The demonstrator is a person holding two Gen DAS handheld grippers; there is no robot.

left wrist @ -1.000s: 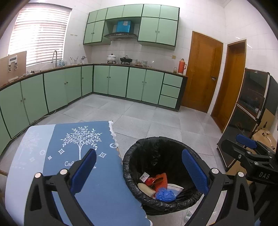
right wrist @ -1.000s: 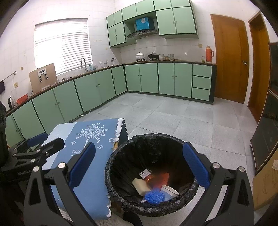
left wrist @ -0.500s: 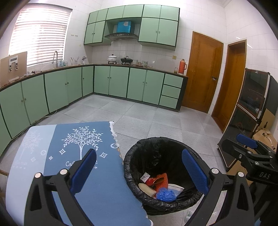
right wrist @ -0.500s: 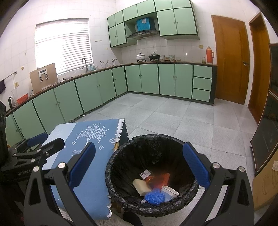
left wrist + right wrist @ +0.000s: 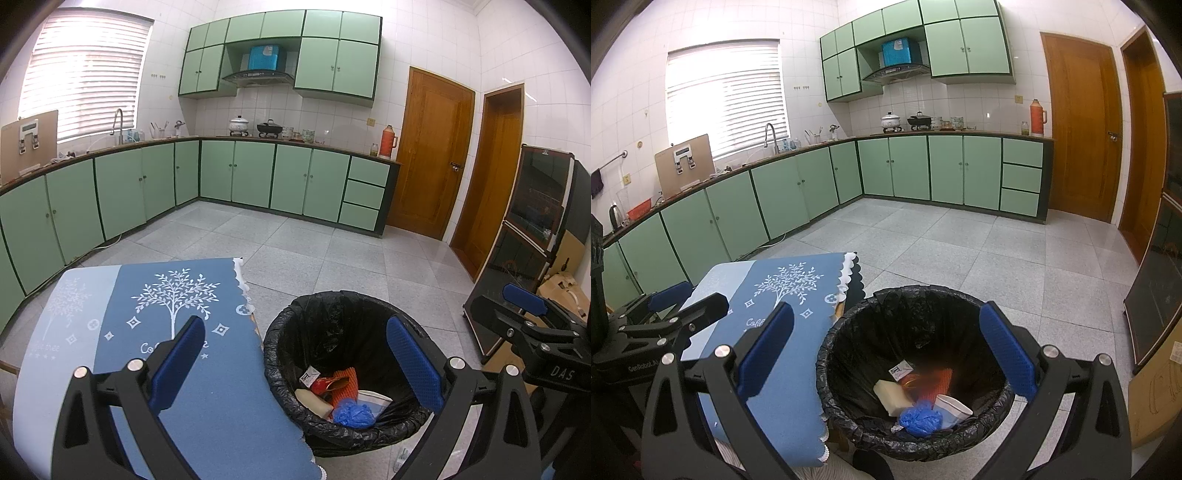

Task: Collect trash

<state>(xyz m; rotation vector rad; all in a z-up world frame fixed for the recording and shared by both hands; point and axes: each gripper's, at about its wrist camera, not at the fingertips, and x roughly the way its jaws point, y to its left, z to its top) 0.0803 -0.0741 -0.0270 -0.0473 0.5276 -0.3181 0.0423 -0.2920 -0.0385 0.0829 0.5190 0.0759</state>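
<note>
A black-lined trash bin [image 5: 284, 343] [image 5: 849, 332] stands on the floor beside the table. Inside lie a blue glove [image 5: 352, 412] [image 5: 919, 417], an orange net [image 5: 345, 380], a pale block [image 5: 892, 395], a white cup [image 5: 955, 406] and a small white packet [image 5: 309, 374]. My left gripper [image 5: 295, 363] is open and empty, held above the table edge and the bin. My right gripper [image 5: 886, 354] is open and empty above the bin. The right gripper shows at the right of the left wrist view [image 5: 532, 314]. The left gripper shows at the left of the right wrist view [image 5: 672, 314].
A table with a blue tree-print cloth [image 5: 207, 369] [image 5: 786, 373] stands left of the bin. Green cabinets [image 5: 255, 177] line the far walls. Wooden doors [image 5: 432, 155] and a dark glass cabinet [image 5: 535, 221] stand at the right. The floor [image 5: 303, 243] is grey tile.
Both grippers stay open and empty. The left wrist view has shifted slightly, so the bin and table sit a little further right and lower in it.
</note>
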